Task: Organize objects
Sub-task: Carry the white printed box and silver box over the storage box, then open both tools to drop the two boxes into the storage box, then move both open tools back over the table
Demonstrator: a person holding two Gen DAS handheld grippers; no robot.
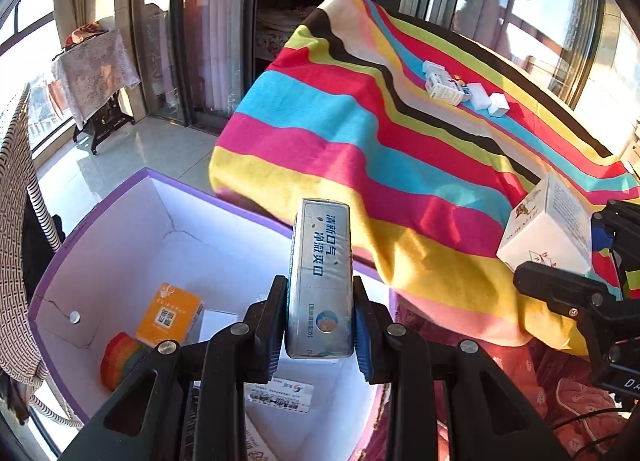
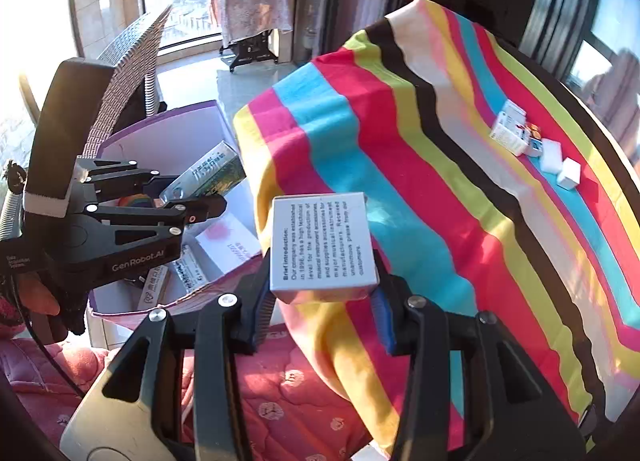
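My left gripper (image 1: 320, 317) has its jaws clamped on a long silver toothpaste box (image 1: 322, 273), held upright over the open purple bin (image 1: 100, 221) beside the bench. In the bin lie an orange box (image 1: 168, 313) and a rainbow-coloured bundle (image 1: 120, 357). My right gripper (image 2: 324, 301) has its jaws clamped on a white box (image 2: 322, 245) printed with text, above the striped blanket (image 2: 420, 189) that covers the bench. More small boxes (image 2: 516, 133) sit on the far part of the blanket.
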